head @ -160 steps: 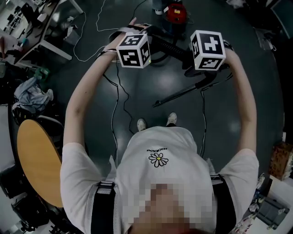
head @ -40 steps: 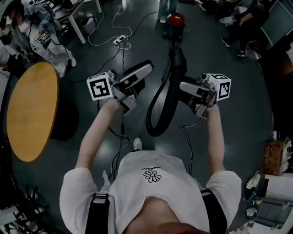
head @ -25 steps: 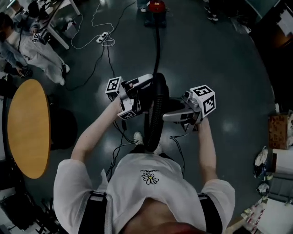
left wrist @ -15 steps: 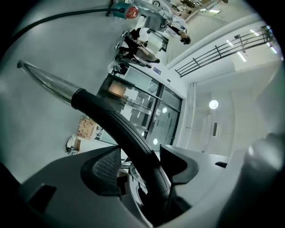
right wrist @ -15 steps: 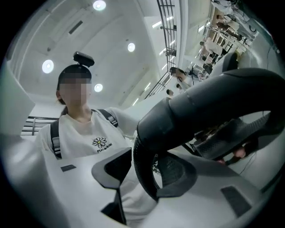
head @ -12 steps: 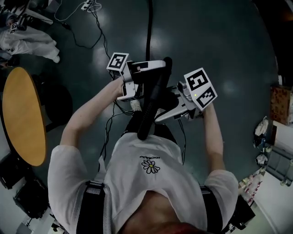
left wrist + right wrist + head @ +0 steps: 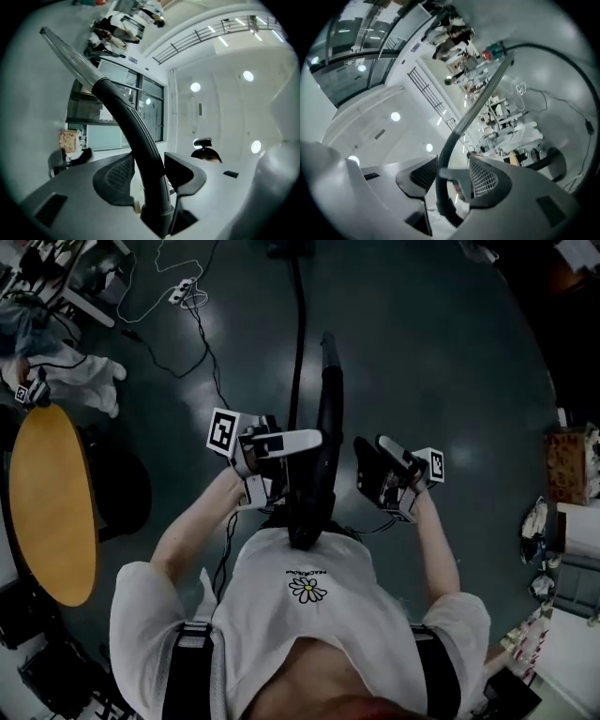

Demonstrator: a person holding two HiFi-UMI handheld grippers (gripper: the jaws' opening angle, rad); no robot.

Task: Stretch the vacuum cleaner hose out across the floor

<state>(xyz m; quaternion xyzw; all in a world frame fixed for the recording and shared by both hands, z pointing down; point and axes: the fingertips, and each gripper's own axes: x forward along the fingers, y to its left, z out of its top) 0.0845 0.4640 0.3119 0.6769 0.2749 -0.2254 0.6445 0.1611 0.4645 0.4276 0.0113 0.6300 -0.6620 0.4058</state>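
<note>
Left tongs (image 7: 150, 168) have just been closing and now pinch the hose's black curved handle (image 7: 133, 131); right tongs (image 7: 453, 169) clamp it too. Its wand (image 7: 70, 51) points up and away. Beyond, the hose (image 7: 298, 343) lies nearly straight across the floor (image 7: 450, 352). I judge the stretch almost done. Next I must lower the handle and let go. The vacuum cleaner (image 7: 487, 55) is a small far blur, and my tongs hide the hose joint.
</note>
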